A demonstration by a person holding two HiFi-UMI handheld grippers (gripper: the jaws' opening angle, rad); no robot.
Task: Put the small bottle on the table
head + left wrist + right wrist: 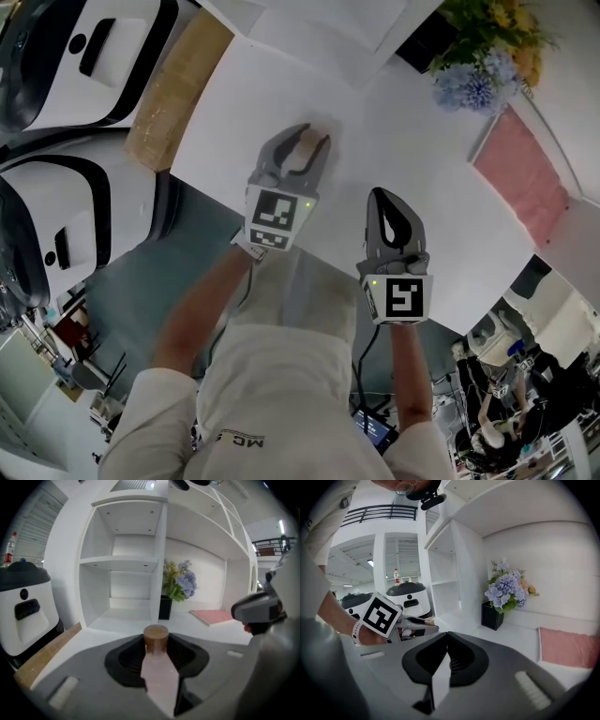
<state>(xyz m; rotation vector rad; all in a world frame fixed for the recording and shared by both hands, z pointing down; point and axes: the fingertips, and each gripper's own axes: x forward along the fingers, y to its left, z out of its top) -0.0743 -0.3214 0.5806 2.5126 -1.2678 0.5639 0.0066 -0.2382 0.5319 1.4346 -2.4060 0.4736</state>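
Note:
The small bottle (306,148) has a pale pink body and a brown cap (155,638). My left gripper (300,139) is shut on it, its jaws pressing the body from both sides while the cap points away from me. The bottle hangs over the near left part of the white table (403,141). In the left gripper view the bottle (159,677) fills the gap between the jaws. My right gripper (389,214) is shut on nothing, lower and to the right, over the table's near edge. In the right gripper view my left gripper (423,622) shows at the left.
A black vase of flowers (483,56) and a pink mat (525,178) lie at the table's far right. A cardboard plank (178,89) borders the table's left edge, with white machines (84,56) beyond. A white shelf unit (126,559) stands at the table's back.

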